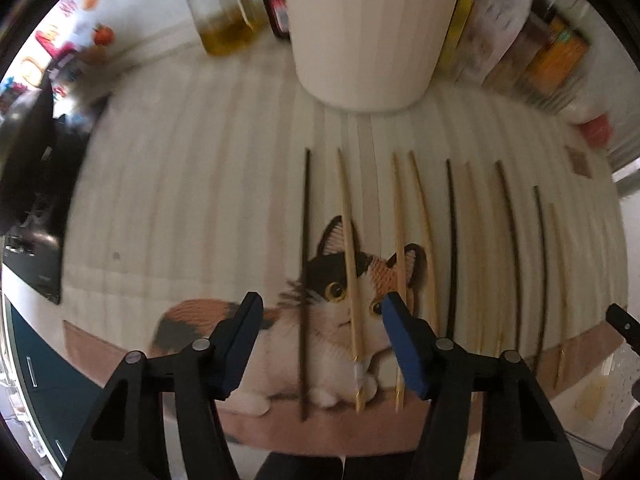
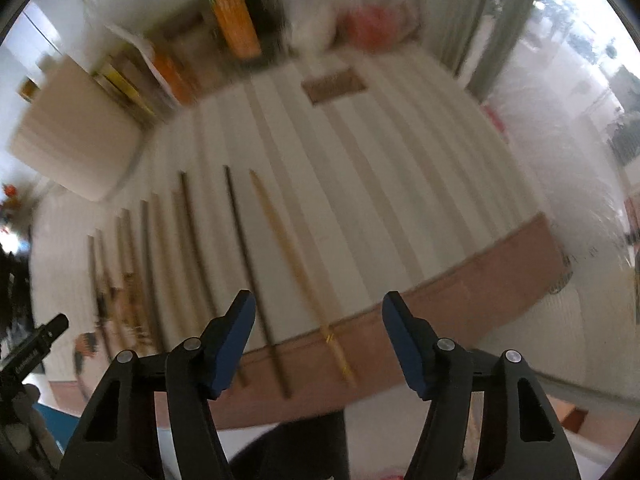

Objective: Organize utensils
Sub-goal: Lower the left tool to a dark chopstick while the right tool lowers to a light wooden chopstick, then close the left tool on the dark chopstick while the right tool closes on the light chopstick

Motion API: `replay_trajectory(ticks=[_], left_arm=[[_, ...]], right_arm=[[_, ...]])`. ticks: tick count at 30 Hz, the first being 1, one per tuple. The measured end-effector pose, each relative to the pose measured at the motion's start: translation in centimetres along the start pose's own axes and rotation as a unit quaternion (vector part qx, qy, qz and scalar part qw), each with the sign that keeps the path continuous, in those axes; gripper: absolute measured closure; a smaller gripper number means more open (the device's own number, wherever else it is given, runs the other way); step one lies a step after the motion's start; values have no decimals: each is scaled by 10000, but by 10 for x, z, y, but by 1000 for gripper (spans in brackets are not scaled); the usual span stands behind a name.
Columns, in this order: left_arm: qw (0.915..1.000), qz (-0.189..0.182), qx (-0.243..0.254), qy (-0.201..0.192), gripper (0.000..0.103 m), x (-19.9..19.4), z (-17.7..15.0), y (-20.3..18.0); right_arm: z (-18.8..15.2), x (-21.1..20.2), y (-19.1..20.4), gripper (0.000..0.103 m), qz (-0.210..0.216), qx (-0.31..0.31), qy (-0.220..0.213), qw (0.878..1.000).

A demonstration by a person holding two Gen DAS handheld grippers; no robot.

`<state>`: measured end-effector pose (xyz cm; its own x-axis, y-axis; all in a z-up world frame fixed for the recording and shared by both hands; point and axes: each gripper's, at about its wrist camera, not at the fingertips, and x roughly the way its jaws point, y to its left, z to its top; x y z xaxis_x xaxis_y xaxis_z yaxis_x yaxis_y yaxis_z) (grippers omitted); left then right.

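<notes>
The chopsticks [image 1: 452, 248] lie side by side in one row on the striped mat [image 1: 200, 184], dark ones and pale ones mixed, all pointing toward twelve o'clock. Some of them cross the cat picture [image 1: 340, 280] printed on the mat. My left claw [image 1: 320, 320] hangs above the left end of the row; its jaws are spread, with one dark and one pale stick seen in the gap below, and the blue pads [image 1: 404, 344] touch nothing. My right claw [image 2: 318, 324] is spread too, over the last dark stick [image 2: 256, 280] and the last pale stick [image 2: 300, 272] at the right end of the row; it also holds nothing. A white ribbed cup [image 1: 372, 32] stands at twelve o'clock from the row, with an oil bottle [image 1: 220, 8] at about eleven.
</notes>
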<state>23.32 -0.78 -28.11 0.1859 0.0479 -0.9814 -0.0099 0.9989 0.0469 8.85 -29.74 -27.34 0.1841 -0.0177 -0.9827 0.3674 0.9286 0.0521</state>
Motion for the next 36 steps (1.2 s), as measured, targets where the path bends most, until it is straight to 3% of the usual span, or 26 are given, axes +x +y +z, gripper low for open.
replay_trajectory(ticks=[8,10,11,13,15,16,17,22,28,32,36], left_arm=[[9985,69,-105,541,46,46,8,-3],[9980,58,-78,624,46,52,7,-4],[9977,84,-54,671,51,54,6,-5],[9973,84,7,726,58,61,8,-7],[9978,21,62,662,71,61,10,-9],[9978,-35,82,654,86,60,11,-9],[9978,-57,87,661,93,61,11,-8],[9980,-162,73,605,93,59,16,1],[9970,-512,-39,577,92,42,9,33],[9914,-950,-448,777,80,42,-2,63],[9926,-833,-522,710,78,41,-14,87]], right_arm=[[29,79,30,48,-146,-889,873,9921],[32,83,41,52,-320,-1173,858,9889],[34,83,44,56,-308,-1240,855,9881],[38,84,49,79,-317,-1298,822,9876],[45,85,50,95,-348,-1241,739,9889],[47,85,49,96,-329,-1176,703,9900],[51,85,47,96,-292,-1070,670,9916],[71,89,26,96,30,-470,814,9956],[76,98,15,96,36,-417,988,9942],[77,103,10,95,102,-216,1061,9941],[75,107,5,95,130,-127,1081,9940]])
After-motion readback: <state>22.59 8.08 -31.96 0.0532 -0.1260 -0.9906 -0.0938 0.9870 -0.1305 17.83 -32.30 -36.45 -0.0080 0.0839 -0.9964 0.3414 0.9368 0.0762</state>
